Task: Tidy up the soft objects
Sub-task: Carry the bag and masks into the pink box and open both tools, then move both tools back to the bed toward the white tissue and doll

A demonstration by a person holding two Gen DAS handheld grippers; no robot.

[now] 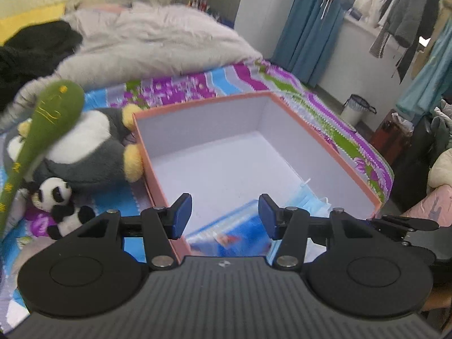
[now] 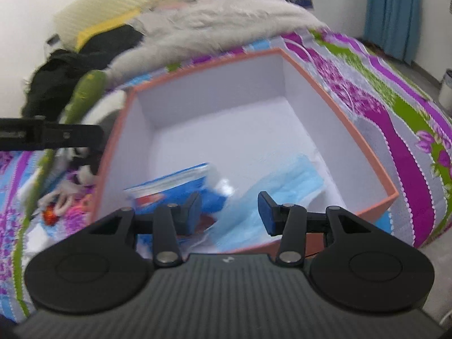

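Observation:
An orange box (image 1: 203,101) (image 2: 197,67) with a white inside stands open on the patterned bedsheet. In its near part lie a blue plastic packet (image 1: 228,234) (image 2: 172,189) and light-blue face masks (image 1: 308,203) (image 2: 285,183). My left gripper (image 1: 224,200) hovers open over the packet, nothing between its pads. My right gripper (image 2: 230,197) is open above the masks, gripping nothing. Left of the box lie a grey-and-white penguin plush (image 1: 93,147), a small panda plush (image 1: 59,197) and a long green plush (image 1: 53,110) (image 2: 84,90). The left gripper's finger (image 2: 50,135) juts in at the right wrist view's left edge.
A fluffy pale blanket (image 1: 158,42) and a black garment (image 1: 34,50) are piled at the head of the bed. Beyond the bed's right edge are a small bin (image 1: 354,108), blue curtains (image 1: 308,28) and hanging clothes (image 1: 401,14).

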